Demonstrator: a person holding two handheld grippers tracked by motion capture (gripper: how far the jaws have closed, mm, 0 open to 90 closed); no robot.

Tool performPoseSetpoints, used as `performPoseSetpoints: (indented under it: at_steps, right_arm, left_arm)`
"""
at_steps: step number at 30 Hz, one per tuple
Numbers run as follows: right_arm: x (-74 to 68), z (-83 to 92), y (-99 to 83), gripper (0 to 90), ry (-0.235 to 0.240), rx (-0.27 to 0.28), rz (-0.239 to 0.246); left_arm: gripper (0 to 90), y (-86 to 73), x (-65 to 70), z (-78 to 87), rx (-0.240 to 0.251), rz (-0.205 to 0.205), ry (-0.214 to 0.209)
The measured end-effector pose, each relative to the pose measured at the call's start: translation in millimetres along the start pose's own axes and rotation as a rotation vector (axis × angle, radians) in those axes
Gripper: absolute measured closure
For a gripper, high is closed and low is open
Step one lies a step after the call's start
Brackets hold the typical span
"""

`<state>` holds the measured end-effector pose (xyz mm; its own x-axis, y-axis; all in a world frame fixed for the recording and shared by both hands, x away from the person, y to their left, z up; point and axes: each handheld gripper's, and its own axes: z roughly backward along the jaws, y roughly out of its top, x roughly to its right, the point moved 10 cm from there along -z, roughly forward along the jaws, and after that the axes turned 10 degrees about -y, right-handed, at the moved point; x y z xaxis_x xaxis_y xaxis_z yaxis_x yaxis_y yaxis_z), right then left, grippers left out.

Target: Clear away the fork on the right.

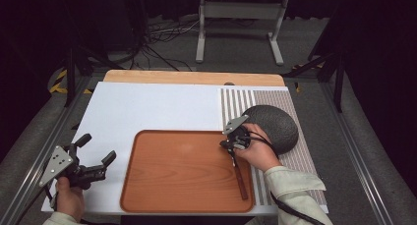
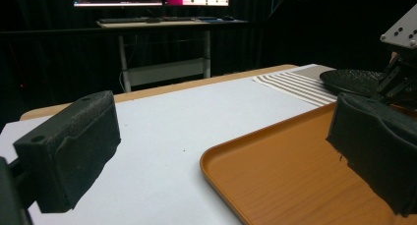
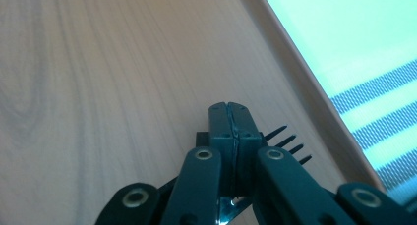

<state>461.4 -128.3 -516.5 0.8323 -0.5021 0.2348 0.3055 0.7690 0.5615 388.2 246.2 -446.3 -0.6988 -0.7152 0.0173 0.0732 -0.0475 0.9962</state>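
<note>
- Two hand-held grippers at work over the surface (image 1: 147, 107): right hand-held gripper (image 1: 231, 145) clamped on a fork (image 1: 239, 178), left hand-held gripper (image 1: 96, 156) spread wide and empty.
- Step in hand, by the look of it: laying the fork on the tray (image 1: 162, 176), near its right edge.
- Fork position: wooden handle stretched along the tray floor toward the near rim, seemingly resting on it; head end pinched between the shut jaws; dark tines (image 3: 290, 144) poking out beside them in the right gripper view, just above the tray wood.
- Whether the tines already touch the tray: cannot tell.
- Next move, as a judgement: lower the head end until flat, then part the jaws gently and lift straight up, so as not to drag or flip the fork.
- Risk: fork close to the tray's right rim, so a sideways tug might push it against the rim.
- Right hand (image 1: 258, 154): wrist bent, jaws pointing down, forearm entering from the lower right over the striped mat (image 1: 295, 161), just beside a dark bowl (image 1: 273, 124).
- Left hand (image 1: 69, 198): low at the near left corner, gripper held level off the tray's left side, pointing toward the far right, jaws well apart, touching nothing.
</note>
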Motion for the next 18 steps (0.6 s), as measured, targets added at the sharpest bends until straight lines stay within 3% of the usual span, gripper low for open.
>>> performPoseSetpoints:
  at_steps: [18]
  right_arm:
    - [15.8,7.0,-15.0,90.0,-0.025,-0.020,-0.049]
  left_arm:
    - [0.2,-0.7,0.3,-1.1,-0.003,0.003,0.000]
